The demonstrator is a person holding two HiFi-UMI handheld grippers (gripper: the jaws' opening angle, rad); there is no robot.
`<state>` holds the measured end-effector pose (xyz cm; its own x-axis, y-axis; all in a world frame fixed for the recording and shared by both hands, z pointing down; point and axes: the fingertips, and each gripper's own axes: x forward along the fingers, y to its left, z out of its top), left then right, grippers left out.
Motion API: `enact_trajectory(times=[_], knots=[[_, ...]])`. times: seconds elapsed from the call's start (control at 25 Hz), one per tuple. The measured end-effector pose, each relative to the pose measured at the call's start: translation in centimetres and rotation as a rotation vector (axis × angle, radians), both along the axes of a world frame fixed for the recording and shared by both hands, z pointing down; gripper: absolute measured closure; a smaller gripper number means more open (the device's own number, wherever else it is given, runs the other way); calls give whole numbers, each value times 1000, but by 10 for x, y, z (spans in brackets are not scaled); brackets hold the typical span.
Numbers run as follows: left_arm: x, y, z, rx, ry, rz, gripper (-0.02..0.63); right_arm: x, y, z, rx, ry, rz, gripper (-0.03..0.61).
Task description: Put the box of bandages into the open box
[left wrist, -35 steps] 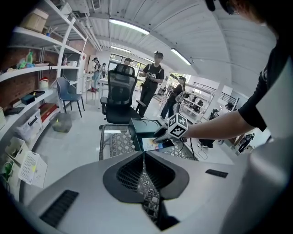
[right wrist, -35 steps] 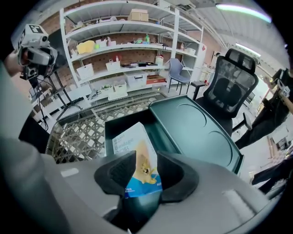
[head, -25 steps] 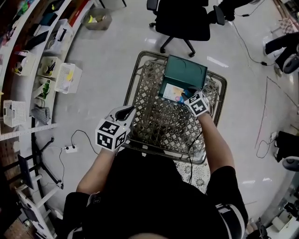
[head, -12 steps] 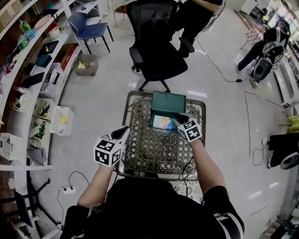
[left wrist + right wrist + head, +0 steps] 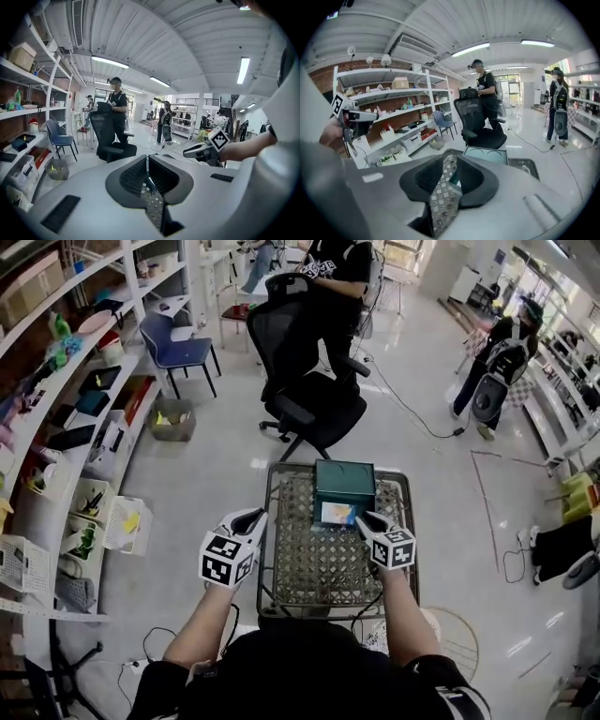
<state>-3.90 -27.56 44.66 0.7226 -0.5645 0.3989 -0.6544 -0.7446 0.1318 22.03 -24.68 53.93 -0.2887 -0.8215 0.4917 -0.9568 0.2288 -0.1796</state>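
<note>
We hold both grippers over the near half of a wire-mesh cart (image 5: pixel 319 563), one at each side. The open box (image 5: pixel 345 482), teal, stands on the mesh at the cart's far edge, about midway between its two far corners. The box of bandages (image 5: pixel 337 513) lies inside it, its colourful face showing in the side of the open box nearest us.

Our right gripper (image 5: pixel 362 518) hangs just short of the open box's near right corner, apart from it. Its claw is parted and has just been closing. Nothing sits between the pads, and only the cart's mesh and a strip of teal show through the gap.

Our left gripper (image 5: pixel 256 515) hovers at the cart's left edge, well away from the open box. Its claw is drawn together, with a thin line where the pads meet and nothing caught there.

Beyond the cart's far edge a black office chair (image 5: pixel 309 390) stands on the pale floor, and a person (image 5: pixel 336 263) in dark clothes stands behind it. Shelves (image 5: pixel 66 362) with bins and small goods run along our left.
</note>
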Motion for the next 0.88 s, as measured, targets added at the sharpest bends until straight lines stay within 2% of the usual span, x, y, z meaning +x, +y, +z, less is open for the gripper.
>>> enact_trajectory(times=[0.08,0.2,0.44,0.52,0.68,0.88], knots=[[-8,0,-2,3,9,-3,592,-8,13,-4,7,-39,27,479],[-12,0,-8,11,21,2,592,-12,24,-18,26,-25,36,480],[-12,-2,-30,39,41,3,592,-18,30,-71,129,-63,37,502],[-9,-5,-35,49,36,-1,592,-18,31,-90,174,-90,31,529],[6,-9,-49,57,38,-10,592,-6,35,-127,239,-137,26,543],[24,-2,-67,86,35,-2,592,6,53,-152,308,-124,-18,554]])
